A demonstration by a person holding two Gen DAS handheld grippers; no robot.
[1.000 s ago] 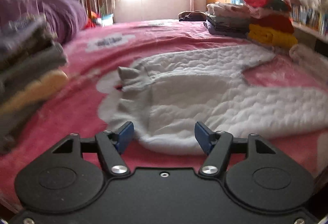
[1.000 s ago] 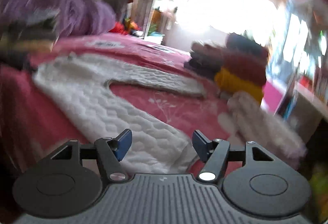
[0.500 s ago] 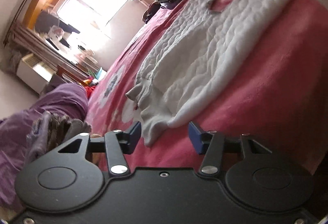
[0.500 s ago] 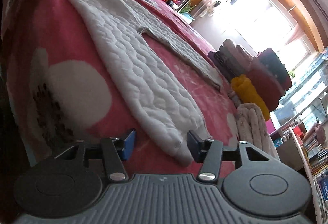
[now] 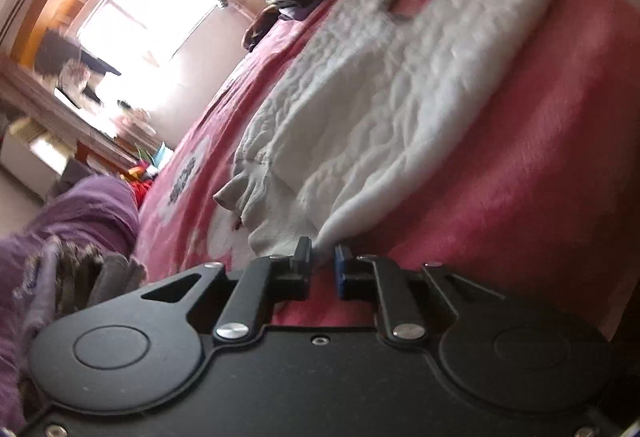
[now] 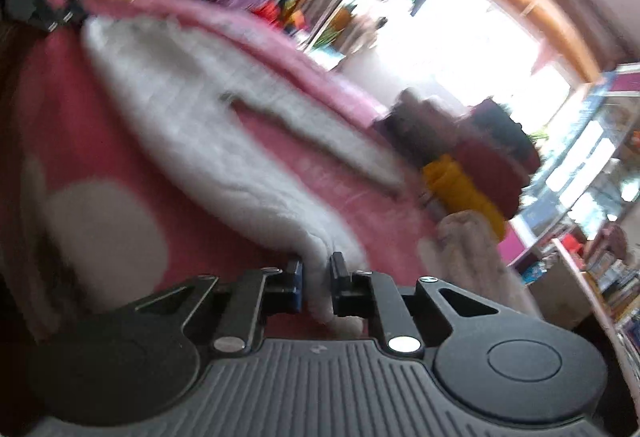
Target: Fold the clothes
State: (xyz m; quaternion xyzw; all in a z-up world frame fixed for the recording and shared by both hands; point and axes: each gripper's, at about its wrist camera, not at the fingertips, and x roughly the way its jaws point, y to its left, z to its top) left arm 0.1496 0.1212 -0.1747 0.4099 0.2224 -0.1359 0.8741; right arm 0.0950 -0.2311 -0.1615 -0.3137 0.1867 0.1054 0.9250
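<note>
White quilted trousers (image 5: 380,109) lie spread flat on a pink blanket (image 5: 540,165). In the left wrist view my left gripper (image 5: 322,259) has its jaws drawn close on the near corner of the waist end, and the cloth tip sits between the fingertips. In the right wrist view, which is blurred, the same trousers (image 6: 192,117) run away to the upper left. My right gripper (image 6: 316,271) is shut on the cuff of the near leg, with white cloth bunched between its fingers.
A pile of folded clothes with a yellow one (image 6: 468,185) stands at the far side of the bed, with a beige fluffy garment (image 6: 472,249) beside it. A purple pillow (image 5: 92,213) and another folded pile (image 5: 84,277) lie near the left gripper. Bookshelves (image 6: 600,277) stand at the right.
Both grippers were open half a second ago, each straddling an end of the trousers. Both have now closed on the cloth: the left at the waist corner, the right at the cuff.
</note>
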